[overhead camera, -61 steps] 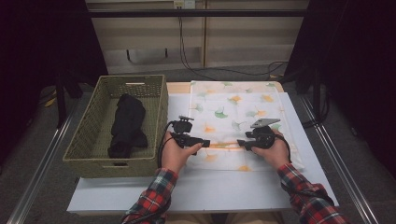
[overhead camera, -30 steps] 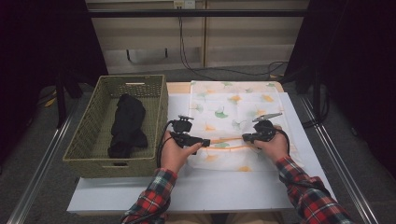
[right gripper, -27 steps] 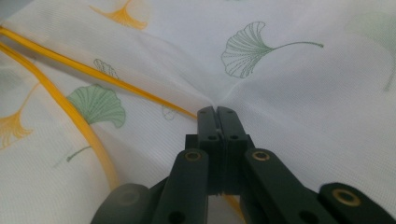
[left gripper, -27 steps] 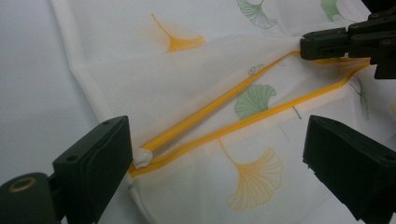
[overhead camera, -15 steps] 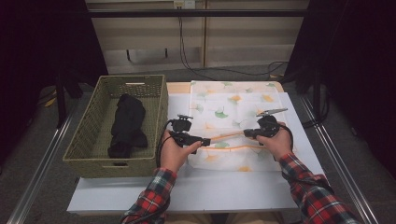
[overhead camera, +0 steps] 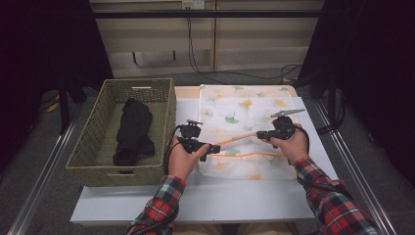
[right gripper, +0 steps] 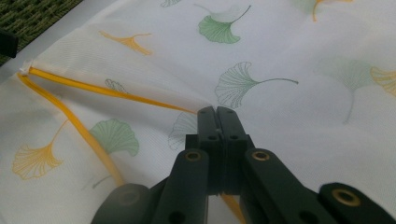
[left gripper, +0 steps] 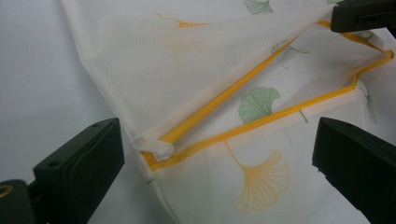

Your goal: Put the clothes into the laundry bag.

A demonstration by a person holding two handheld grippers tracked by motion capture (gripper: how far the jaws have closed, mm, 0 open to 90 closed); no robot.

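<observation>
A white mesh bag [overhead camera: 244, 105] printed with ginkgo leaves lies flat on the table, its orange zipper [left gripper: 261, 72] parted into a mouth. My left gripper [left gripper: 217, 144] is open at the zipper's closed end; its jaws have just been opening, and the white zipper end [left gripper: 154, 148] lies between them untouched. In the high view the left gripper [overhead camera: 214, 148] rests at the bag's left edge. My right gripper [right gripper: 216, 114] is shut on the upper zipper edge and holds it raised above the lower edge. The high view has the right gripper [overhead camera: 260, 134] over the bag's middle.
A woven green basket [overhead camera: 93, 142] stands left of the bag, with a black garment [overhead camera: 132, 129] lying in it. The white tabletop [overhead camera: 205, 196] runs out toward me. Cables trail on the floor behind the table.
My right gripper has risen and drawn back to the right with the upper zipper edge, pulling the bag's mouth wider. The left hand has stayed in place.
</observation>
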